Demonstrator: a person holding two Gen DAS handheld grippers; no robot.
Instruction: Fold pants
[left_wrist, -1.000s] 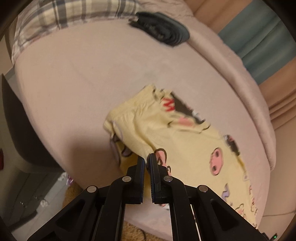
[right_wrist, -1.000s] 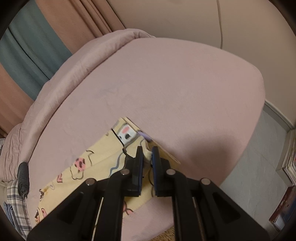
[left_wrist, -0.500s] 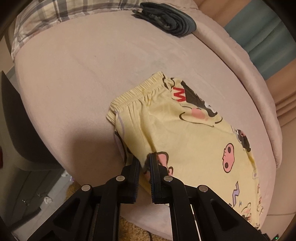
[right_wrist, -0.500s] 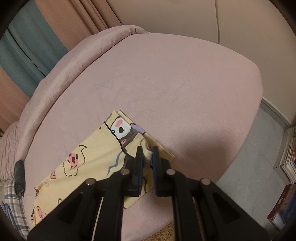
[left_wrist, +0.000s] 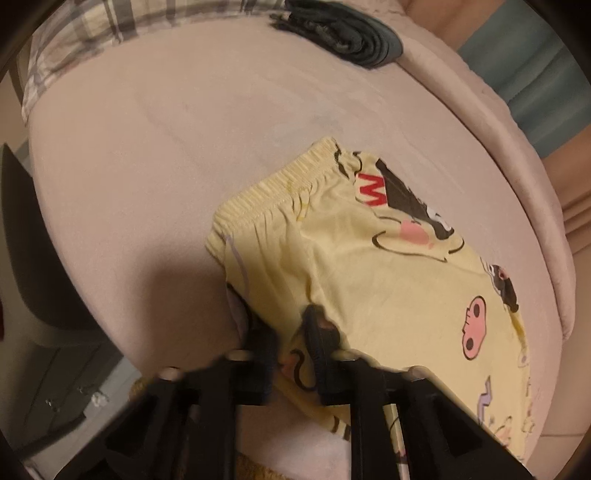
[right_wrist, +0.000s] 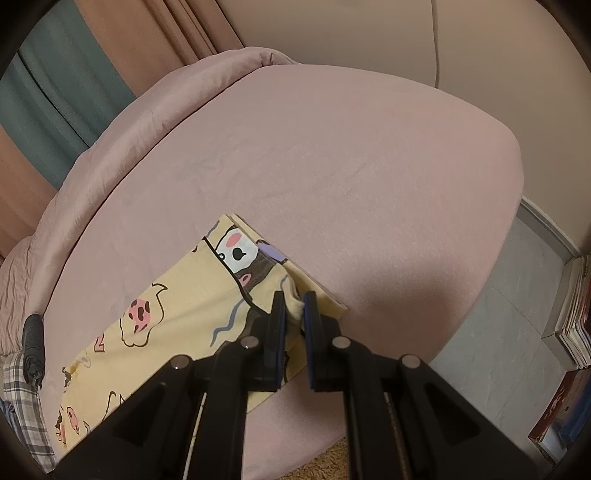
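Note:
Yellow cartoon-print pants (left_wrist: 369, 266) lie flat on the pink bed (left_wrist: 166, 140), waistband toward the far left. My left gripper (left_wrist: 286, 317) has its fingers parted over the near waist edge, with the fabric lying loose between them. In the right wrist view the leg end of the pants (right_wrist: 177, 306) lies folded double on the bed. My right gripper (right_wrist: 293, 299) is shut on a small pinch of the hem near the bed's front edge.
A dark folded garment (left_wrist: 343, 33) and a plaid cloth (left_wrist: 122, 26) lie at the bed's far end. Curtains (right_wrist: 74, 85) hang behind the bed. Books (right_wrist: 569, 325) stand on the grey floor at right. A dark chair (left_wrist: 26, 266) is left of the bed.
Both grippers lowered the pants onto the bed, and the cloth now lies flat. The left gripper's fingers have opened off the waist edge. The right stays pinched on the hem.

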